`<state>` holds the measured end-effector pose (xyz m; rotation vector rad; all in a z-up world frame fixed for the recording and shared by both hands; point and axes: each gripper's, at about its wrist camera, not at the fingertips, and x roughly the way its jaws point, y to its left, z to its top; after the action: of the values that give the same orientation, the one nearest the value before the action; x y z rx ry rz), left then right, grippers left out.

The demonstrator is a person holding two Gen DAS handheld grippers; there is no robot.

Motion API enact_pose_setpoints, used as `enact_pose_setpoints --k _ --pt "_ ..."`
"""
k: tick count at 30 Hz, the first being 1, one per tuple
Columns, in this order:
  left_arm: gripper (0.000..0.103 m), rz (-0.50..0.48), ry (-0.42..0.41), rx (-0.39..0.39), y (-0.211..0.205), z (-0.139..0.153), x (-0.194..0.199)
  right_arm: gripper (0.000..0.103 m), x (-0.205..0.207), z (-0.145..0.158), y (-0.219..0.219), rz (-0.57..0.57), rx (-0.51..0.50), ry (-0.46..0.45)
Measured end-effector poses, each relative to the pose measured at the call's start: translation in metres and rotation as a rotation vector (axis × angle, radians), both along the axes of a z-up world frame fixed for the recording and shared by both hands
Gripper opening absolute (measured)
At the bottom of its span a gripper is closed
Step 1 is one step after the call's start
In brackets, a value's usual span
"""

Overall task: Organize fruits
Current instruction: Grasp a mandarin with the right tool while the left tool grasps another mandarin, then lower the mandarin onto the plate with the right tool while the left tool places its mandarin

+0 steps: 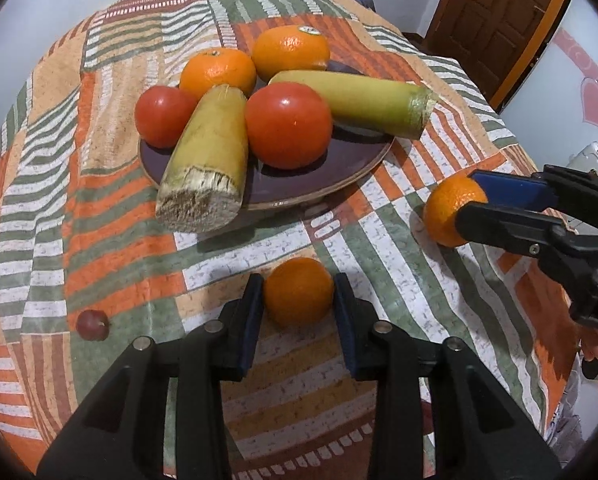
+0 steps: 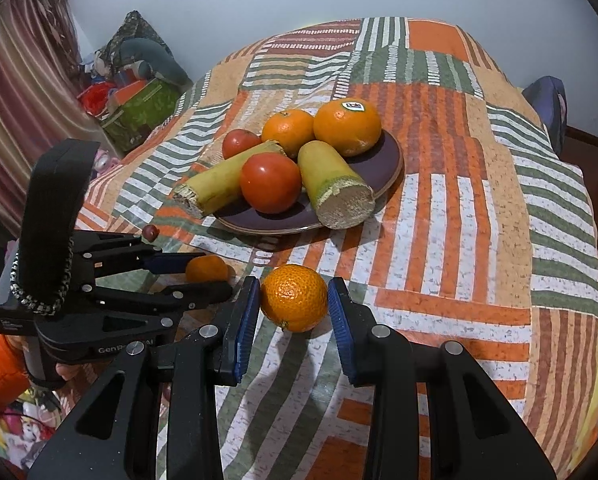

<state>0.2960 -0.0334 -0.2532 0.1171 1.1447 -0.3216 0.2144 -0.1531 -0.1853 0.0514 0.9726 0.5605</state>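
Left mandarin (image 1: 299, 291): between the blue pads of the left gripper (image 1: 299, 300), jaws closed against its sides; it sits low over the patterned tablecloth (image 1: 379, 248), near the front of the table. Whether it rests on the cloth cannot be told.

Right mandarin (image 2: 294, 297): between the pads of the right gripper (image 2: 295, 304), jaws pressed to both flanks, likewise at the near part of the table. In the left wrist view it (image 1: 451, 210) appears well to the right of the plate.

Plate (image 1: 339, 168): dark purple, round, mid-table. Contents: two oranges (image 1: 291, 53), one bearing a sticker; two red tomatoes (image 1: 289, 124); two yellow-green cut stalk pieces (image 1: 207, 156), both overhanging the rim. Little bare plate surface shows, chiefly along the front.

Small dark red fruit (image 1: 93, 323): loose on the cloth, left of the left gripper, apart from everything else.

Open room: a band of bare cloth lies between the plate's front edge and both grippers; wide bare cloth beyond the plate and on the right.

Surroundings: cloth in orange, green, white and brown stripes draped over the edges; pale walls; brown panelled door (image 1: 495, 20); striped curtain (image 2: 15, 92) and piled clutter (image 2: 135, 92) at the far left.
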Motion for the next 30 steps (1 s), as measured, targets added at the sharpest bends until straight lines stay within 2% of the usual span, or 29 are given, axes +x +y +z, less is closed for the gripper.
enact_pose_setpoints --k 8,16,30 --pt "0.034 -0.005 -0.046 0.004 0.005 0.015 -0.008 0.032 0.001 0.005 -0.002 -0.012 0.005 -0.011" --pt "0.034 0.027 -0.110 -0.024 0.018 0.048 -0.012 0.032 0.002 0.026 0.000 -0.013 0.019 -0.068" --pt "0.034 0.032 -0.245 -0.067 0.008 0.097 0.006 0.032 0.017 0.061 0.007 -0.028 0.025 -0.181"
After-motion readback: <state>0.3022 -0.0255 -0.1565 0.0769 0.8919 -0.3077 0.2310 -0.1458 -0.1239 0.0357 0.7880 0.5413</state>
